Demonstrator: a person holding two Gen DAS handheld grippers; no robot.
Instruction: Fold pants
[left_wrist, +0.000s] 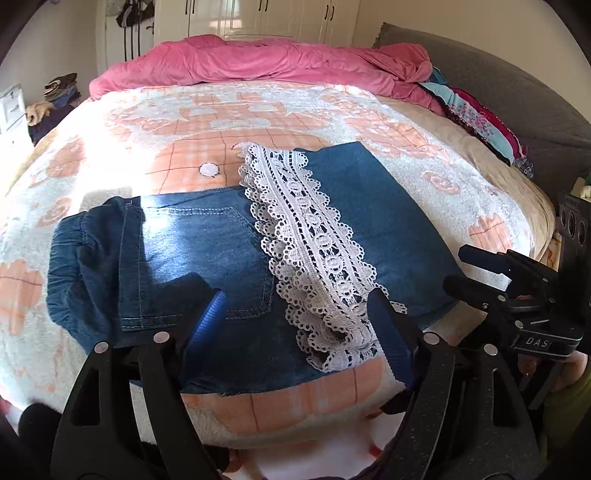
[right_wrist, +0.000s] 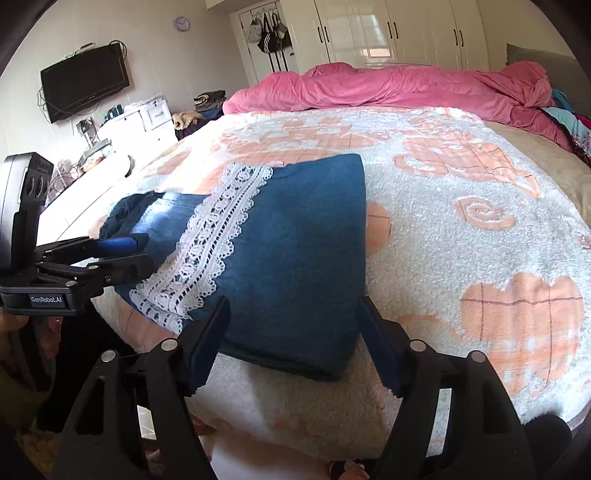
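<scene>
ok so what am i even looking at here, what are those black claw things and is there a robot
No robot: a person holds a two-finger gripper in each hand, each with a fisheye camera looking along its fingers. One picture is from the left gripper, the other from the right gripper. Both are open and hold nothing. Folded denim pants with a white lace strip lie on a fleecy peach-and-white blanket on a bed. A pink duvet is bunched at the far side.
</scene>
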